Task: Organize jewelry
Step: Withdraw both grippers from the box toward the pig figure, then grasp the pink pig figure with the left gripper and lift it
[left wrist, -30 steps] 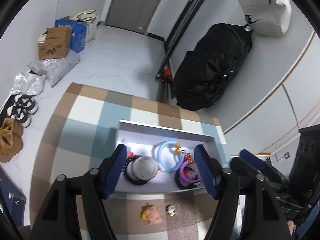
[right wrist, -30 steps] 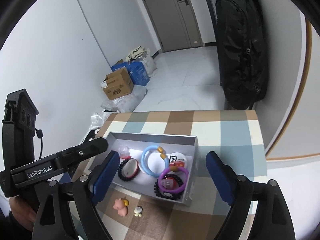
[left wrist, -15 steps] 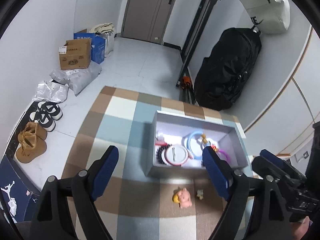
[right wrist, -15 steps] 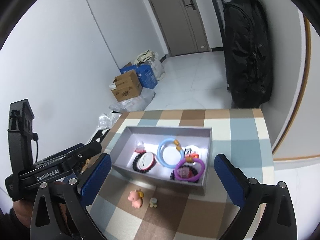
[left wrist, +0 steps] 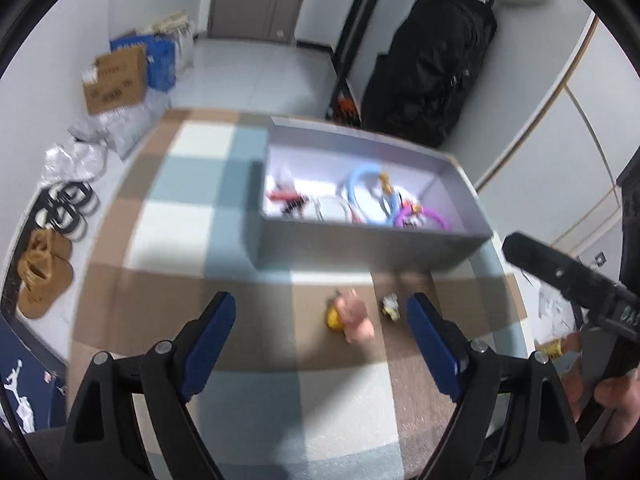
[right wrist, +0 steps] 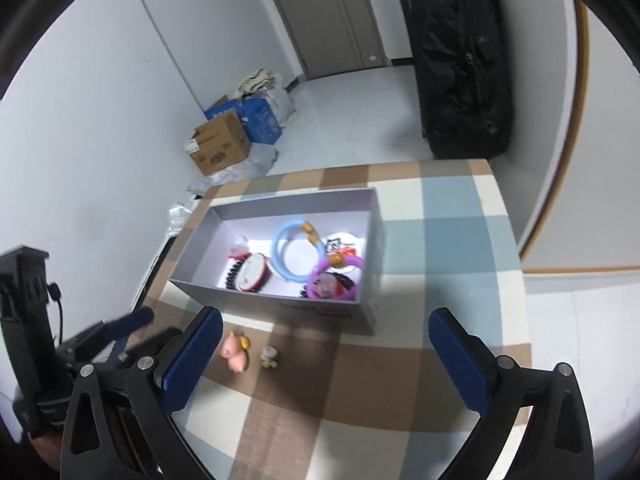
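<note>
An open grey box (left wrist: 360, 246) (right wrist: 288, 306) stands on a checked tablecloth (right wrist: 440, 248). Inside lie a light blue ring bracelet (right wrist: 294, 254), a purple ring (right wrist: 334, 276), a black bead bracelet (right wrist: 234, 274) and other small pieces. In front of the box, on the cloth, lie a pink pig charm (left wrist: 354, 316) (right wrist: 235, 354) and a small yellow-white charm (left wrist: 391, 306) (right wrist: 270, 356). My left gripper (left wrist: 321, 302) is open above the cloth, the pig charm between its fingers and untouched. The right gripper (right wrist: 326, 320) hangs wide open before the box's front wall, holding nothing.
A hand (left wrist: 600, 380) holds the other tool at the right of the left wrist view. On the floor beyond the table stand a big black bag (right wrist: 460, 60), cardboard boxes (right wrist: 220, 146) and shoes (left wrist: 44, 272). The table's right edge (right wrist: 516, 240) is close to the wall.
Both grippers have drawn back from over the box and sunk toward the cloth in front of it. Their jaws stand wider than a second ago. The left one now frames the charms.
</note>
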{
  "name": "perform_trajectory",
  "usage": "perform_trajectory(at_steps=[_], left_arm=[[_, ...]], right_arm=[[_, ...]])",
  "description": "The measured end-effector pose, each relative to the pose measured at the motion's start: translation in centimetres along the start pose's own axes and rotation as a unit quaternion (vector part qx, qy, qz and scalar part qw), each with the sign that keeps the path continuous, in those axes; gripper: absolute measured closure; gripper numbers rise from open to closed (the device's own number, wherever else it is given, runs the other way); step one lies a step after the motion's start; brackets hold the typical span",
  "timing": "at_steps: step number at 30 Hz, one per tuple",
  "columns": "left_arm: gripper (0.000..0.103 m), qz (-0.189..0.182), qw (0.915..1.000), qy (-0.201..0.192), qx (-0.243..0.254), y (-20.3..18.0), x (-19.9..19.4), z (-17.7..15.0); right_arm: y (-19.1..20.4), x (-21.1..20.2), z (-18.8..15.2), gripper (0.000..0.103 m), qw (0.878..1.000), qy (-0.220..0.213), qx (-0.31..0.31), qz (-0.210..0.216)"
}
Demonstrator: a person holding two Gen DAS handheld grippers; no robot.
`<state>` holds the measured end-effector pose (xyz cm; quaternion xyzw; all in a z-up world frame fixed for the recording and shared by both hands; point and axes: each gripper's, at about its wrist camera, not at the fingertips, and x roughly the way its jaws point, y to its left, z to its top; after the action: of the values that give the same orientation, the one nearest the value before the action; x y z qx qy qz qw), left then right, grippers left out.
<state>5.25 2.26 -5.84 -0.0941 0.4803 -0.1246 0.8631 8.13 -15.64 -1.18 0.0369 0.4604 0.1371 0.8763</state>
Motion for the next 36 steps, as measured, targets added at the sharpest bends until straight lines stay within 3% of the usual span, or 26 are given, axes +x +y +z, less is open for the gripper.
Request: perform_trajectory(at_steps=[5,10,15,19,22,24,36], left_arm=[[0.019,0.002,1.0000,0.008,0.005,-0.8,0.9,-0.1],[0.029,-0.008,0.9997,0.022,-0.004,-1.1,1.6,-0.1],[0.047,-0.012,0.9993,0.030,-0.020,-1.1,2.1,0.0],[0.055,-0.014,0.9990,0.038,-0.019,-1.4,2.5,-0.1],[0.069,0.000,0.9989,0.045,-0.015,-1.5,2.9,0.0],[0.084,0.011,0.9988,0.045,-0.016,-1.5,3.1,-0.1],[0.087,0.009,0.9991,0.042,-0.006,-1.7,2.8,0.2]], right_arm=[[-0.1,-0.5,-0.3,0.000,1.000,0.002,-0.014,-0.009],[-0.5,-1.0,-0.5,0.000,1.000,0.002,-0.014,-0.011],[-0.8,-1.1,-0.7,0.000,1.000,0.010,-0.015,-0.009],[-1.0,-1.1,-1.0,0.000,1.000,0.015,-0.021,-0.012],[-1.3,-1.2,-1.1,0.000,1.000,0.018,-0.018,-0.013],[-1.6,-1.3,-1.2,0.000,1.000,0.018,-0.015,-0.012],[-2.0,-1.2,-1.3,0.000,1.000,0.024,-0.004,-0.011]])
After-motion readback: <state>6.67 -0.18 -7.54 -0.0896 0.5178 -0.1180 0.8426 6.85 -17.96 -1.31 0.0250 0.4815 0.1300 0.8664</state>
